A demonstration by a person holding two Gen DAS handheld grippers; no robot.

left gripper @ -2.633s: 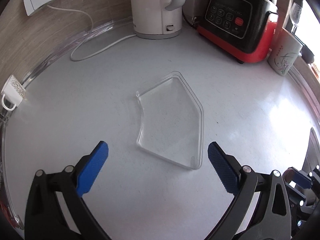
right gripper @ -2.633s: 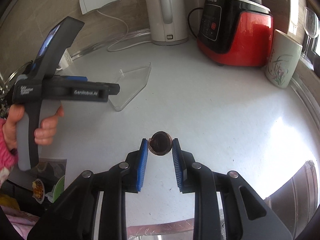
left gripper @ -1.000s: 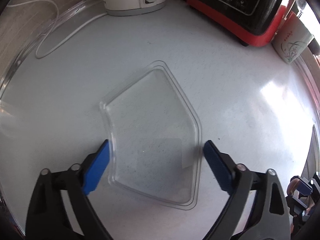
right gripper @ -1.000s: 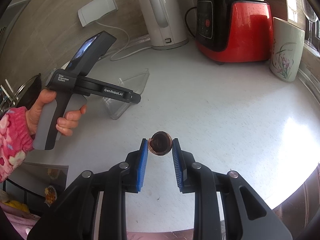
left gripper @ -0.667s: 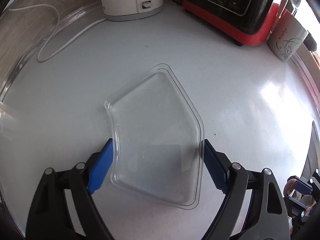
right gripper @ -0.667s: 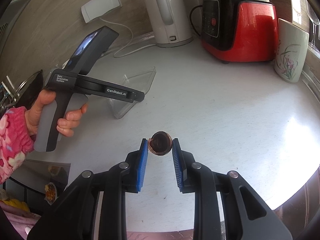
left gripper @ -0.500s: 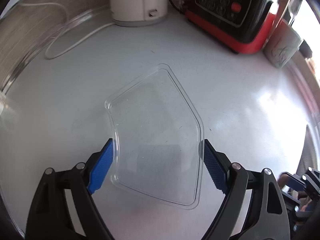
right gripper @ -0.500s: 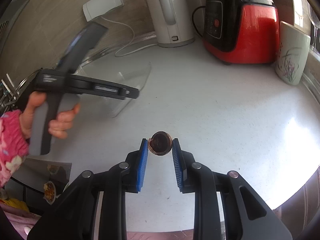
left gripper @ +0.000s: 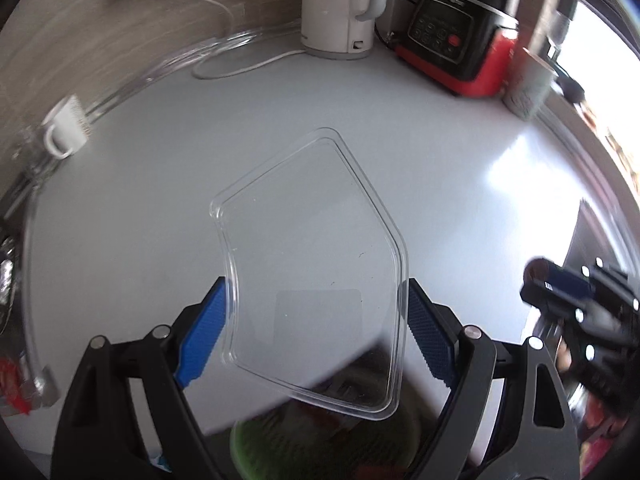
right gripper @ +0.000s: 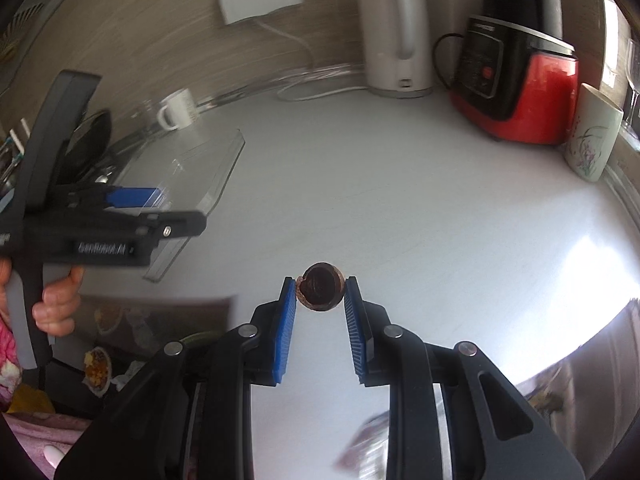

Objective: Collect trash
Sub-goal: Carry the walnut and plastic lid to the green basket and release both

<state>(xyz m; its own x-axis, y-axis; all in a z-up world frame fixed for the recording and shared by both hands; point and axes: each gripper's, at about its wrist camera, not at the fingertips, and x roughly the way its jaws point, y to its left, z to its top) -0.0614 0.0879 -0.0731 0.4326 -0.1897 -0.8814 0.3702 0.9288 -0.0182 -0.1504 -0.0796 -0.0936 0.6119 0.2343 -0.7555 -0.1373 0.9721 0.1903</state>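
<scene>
The left gripper (left gripper: 316, 328) is clamped across a clear plastic tray (left gripper: 312, 264), one blue pad on each long side near the tray's near end, so the tray's long axis runs away from the gripper toward the far side of the desk (left gripper: 460, 152). In the right wrist view the tray (right gripper: 200, 168) appears lifted and tilted above the desk's left edge, no longer lying flat. Under its near end, in the left wrist view, a green-rimmed bin (left gripper: 256, 444) with mixed scraps shows below the desk's near edge, so the tray already partly overhangs the drop spot; its far end still reaches out over the desk. The right gripper (right gripper: 320, 300) is clenched on a small round brown shell (right gripper: 320, 293), held between the pad tips over the near middle of the desk, to the right of the bin. Judging by this, the left gripper is nearer the bin and should unload first, drawing the tray back along its length until it clears the edge; the right gripper would then have to travel left. A white kettle (right gripper: 396, 40), a red blender base (right gripper: 516, 92) and a white mug (right gripper: 178, 110) stand at the far side, well apart from both loads.
</scene>
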